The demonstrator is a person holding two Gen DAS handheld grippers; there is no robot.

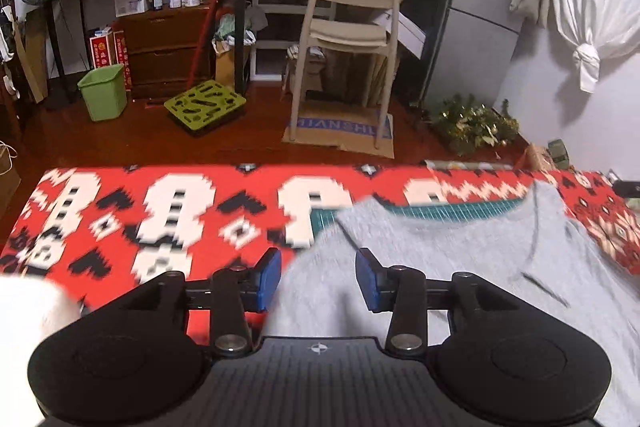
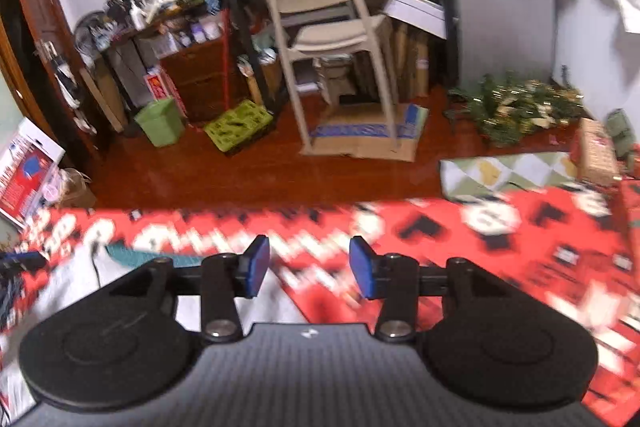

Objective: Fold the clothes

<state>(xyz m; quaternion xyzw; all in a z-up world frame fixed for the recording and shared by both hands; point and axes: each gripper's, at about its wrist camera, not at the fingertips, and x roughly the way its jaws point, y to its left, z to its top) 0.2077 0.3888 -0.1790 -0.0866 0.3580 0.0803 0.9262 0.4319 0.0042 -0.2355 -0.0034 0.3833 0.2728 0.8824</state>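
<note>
Left wrist view: my left gripper (image 1: 319,279) hangs over the near left part of a grey top (image 1: 460,267), its 2 blue pads (image 1: 269,281) spread wide with nothing between them. The top lies on a red patterned cloth (image 1: 160,211), its neckline toward the far right, and a strip of green mat (image 1: 448,211) shows past its far edge. Whether the top is spread flat or already folded once, I cannot tell from here; the near part is hidden under my gripper. A white blur sits at the lower left, too smeared to name.

Right wrist view: my right gripper (image 2: 309,269) hovers over the red patterned cloth (image 2: 500,247), pads (image 2: 363,269) apart and empty. A pale stretch of fabric shows low at the left, blurred.

To take hold well, I judge that each gripper should close on an edge of the grey top only, not on the cloth beneath, and that both should lift level so the fabric folds without a twist.
</note>
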